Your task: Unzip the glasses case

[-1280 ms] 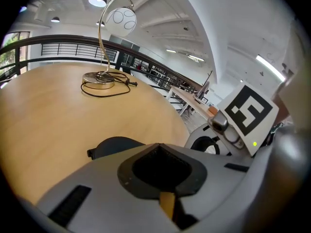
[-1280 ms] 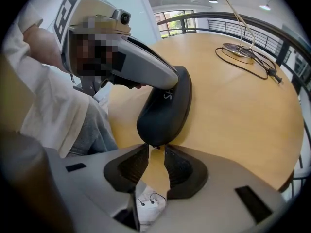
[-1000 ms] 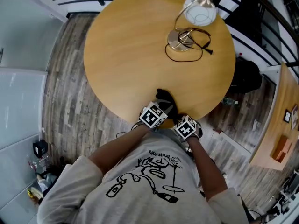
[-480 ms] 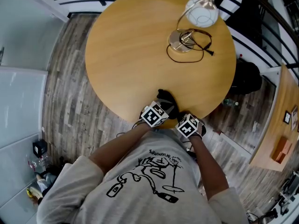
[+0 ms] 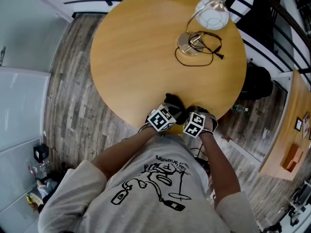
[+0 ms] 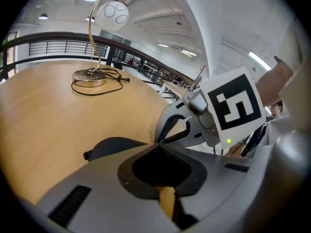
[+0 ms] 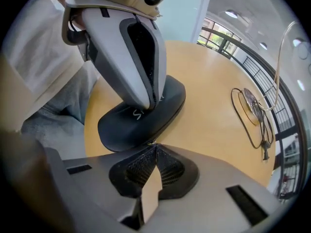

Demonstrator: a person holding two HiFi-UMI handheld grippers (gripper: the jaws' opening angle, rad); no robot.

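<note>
Glasses case: black, zipped closed, lying flat on the round wooden table, just inside its near edge.
Left gripper: jaws closed together, tips pressing down on the top of the case.
Right gripper: jaws pinched tight against the case's near rim; a tiny glinting bit sits at their tips, too small to name.
Grippers together: side by side over the near edge, tips almost meeting at the case.
Desk lamp: near the far right edge, round white shade on a curved gold stem, well apart from the case.
Cord: black, looped loosely round the lamp's base.
</note>
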